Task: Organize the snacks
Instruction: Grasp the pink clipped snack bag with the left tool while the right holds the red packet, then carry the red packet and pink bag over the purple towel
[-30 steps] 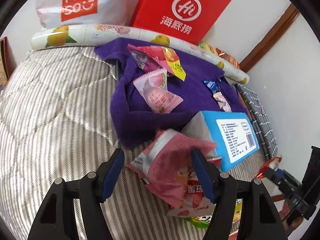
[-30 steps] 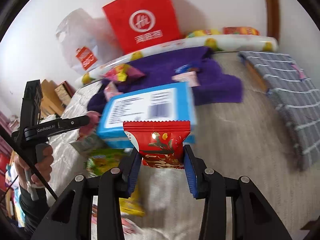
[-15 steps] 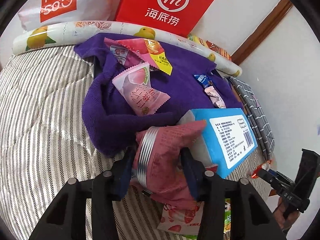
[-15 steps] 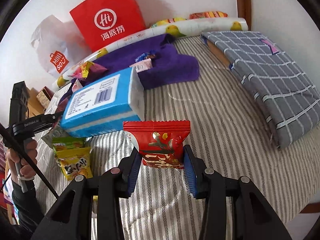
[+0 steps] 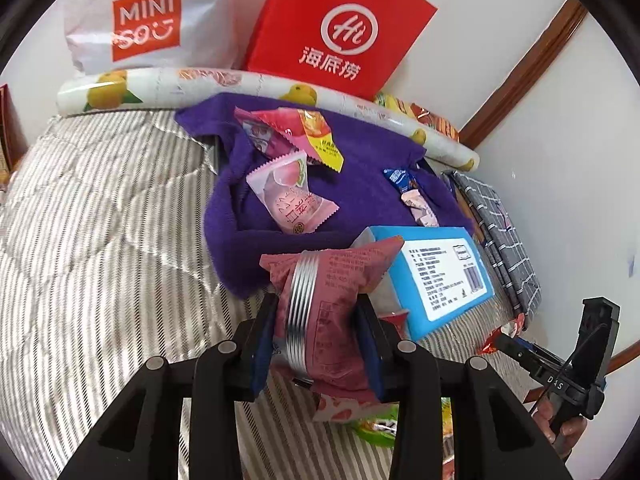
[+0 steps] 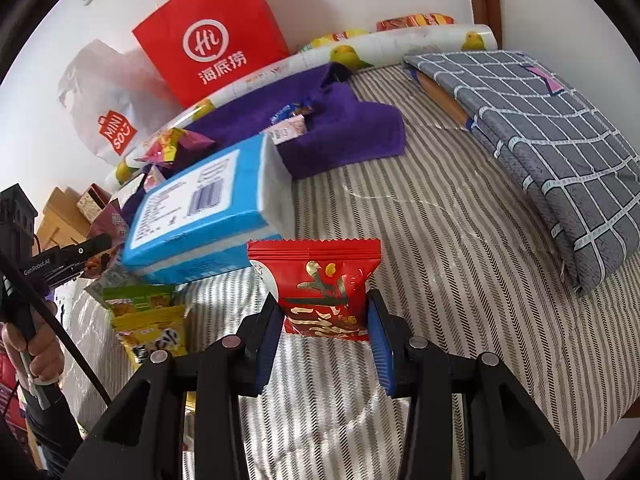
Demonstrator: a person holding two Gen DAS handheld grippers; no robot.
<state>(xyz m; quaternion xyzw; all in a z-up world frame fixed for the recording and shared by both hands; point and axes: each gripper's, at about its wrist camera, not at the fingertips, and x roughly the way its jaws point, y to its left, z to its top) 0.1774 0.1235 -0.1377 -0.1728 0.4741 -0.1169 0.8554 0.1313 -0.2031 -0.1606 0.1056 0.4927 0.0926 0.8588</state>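
My left gripper [image 5: 316,338] is shut on a dusty-pink snack packet [image 5: 326,304] with a silver seam, lifted a little above the striped bed. Beyond it lies a purple towel [image 5: 372,196] carrying a pale pink peach packet [image 5: 290,196], a pink-and-yellow packet [image 5: 304,134] and small blue and pink candies [image 5: 412,196]. My right gripper [image 6: 326,334] is shut on a red snack packet [image 6: 320,284], held upright over the striped cover. Green and yellow packets [image 6: 148,316] lie to its left beside a blue box [image 6: 208,208].
A red paper bag [image 5: 340,28] and a white Miniso bag [image 5: 144,20] lean on the wall behind a fruit-print roll [image 5: 192,84]. A folded grey checked cloth [image 6: 532,132] lies at the right. The blue box [image 5: 436,276] sits by the towel.
The left jaws closed onto the dusty-pink packet and lifted it slightly. The right gripper swung rightward and lower with the red packet, away from the blue box.
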